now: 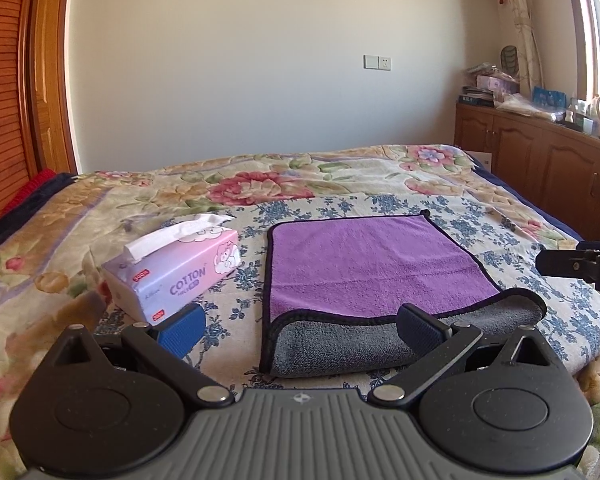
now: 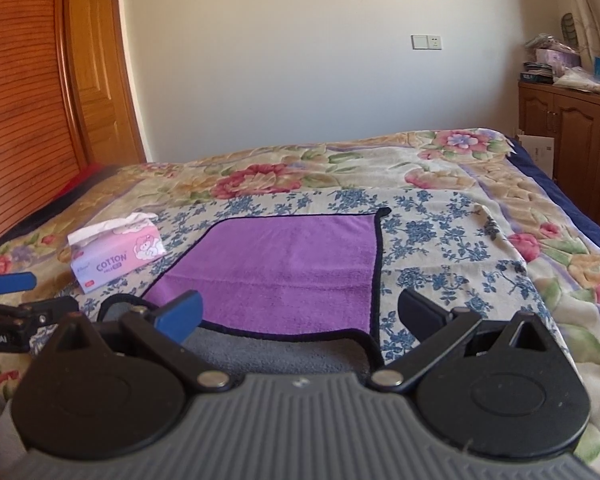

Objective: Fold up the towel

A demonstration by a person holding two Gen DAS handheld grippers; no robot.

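A purple towel (image 1: 372, 264) with a grey underside and black trim lies flat on the bed; its near edge is turned over, showing a grey strip (image 1: 340, 344). It also shows in the right wrist view (image 2: 292, 272). My left gripper (image 1: 300, 328) is open and empty, hovering just short of the towel's near left corner. My right gripper (image 2: 300, 316) is open and empty above the towel's near right part. The right gripper's tip shows at the right edge of the left wrist view (image 1: 572, 266); the left gripper shows at the left edge of the right wrist view (image 2: 12, 284).
A pink tissue pack (image 1: 176, 268) marked COTTON lies left of the towel, also seen in the right wrist view (image 2: 116, 256). The bed (image 1: 260, 184) has a floral blanket and a blue-flowered cloth. A wooden cabinet (image 1: 540, 156) with clutter stands at the right, a wooden wardrobe (image 1: 4, 80) at the left.
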